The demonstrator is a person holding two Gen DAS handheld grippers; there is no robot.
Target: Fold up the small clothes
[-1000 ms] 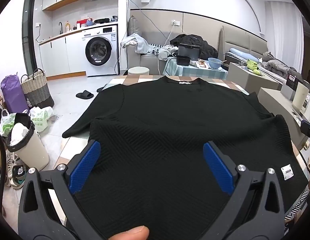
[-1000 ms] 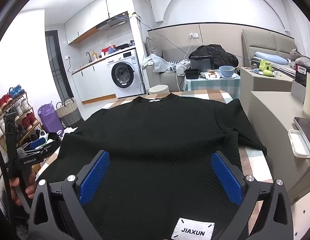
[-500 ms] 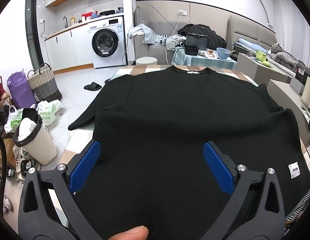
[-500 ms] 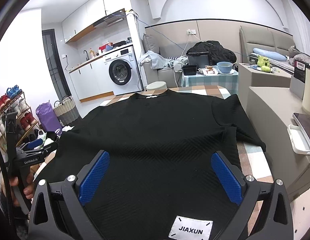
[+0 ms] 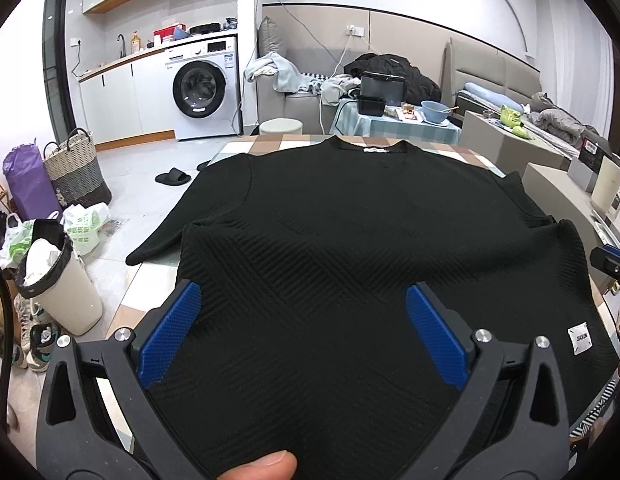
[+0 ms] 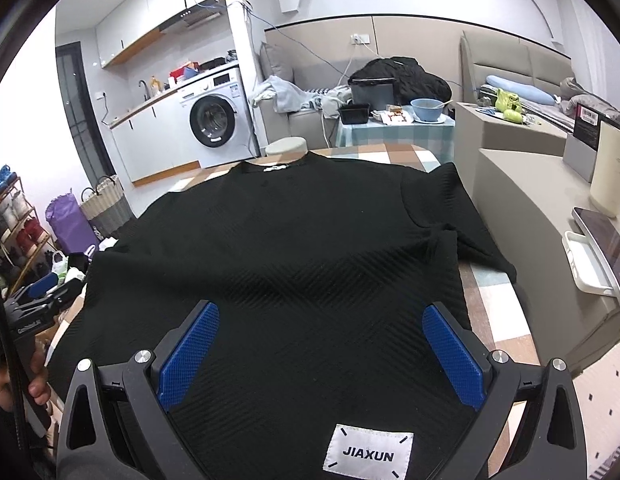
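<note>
A black textured short-sleeved top (image 5: 329, 240) lies spread flat on the checked table (image 5: 270, 146), collar at the far end, hem toward me. It also fills the right wrist view (image 6: 290, 248), where a white "JIAXUN" label (image 6: 367, 456) sits on its near hem. My left gripper (image 5: 302, 332) is open, its blue pads wide apart over the hem's left part. My right gripper (image 6: 319, 352) is open over the hem's right part, above the label. A thumb (image 5: 262, 466) shows under the left gripper.
The right sleeve (image 6: 461, 216) hangs near the table's right edge, the left sleeve (image 5: 170, 236) over the left edge. A bin (image 5: 58, 276), bags and a basket (image 5: 76, 172) stand on the floor at left. A grey counter (image 6: 549, 264) with a tablet stands at right.
Both grippers stay open over the hem. The view has shifted slightly; the top looks a little lower in both views. Nothing was taken hold of.
</note>
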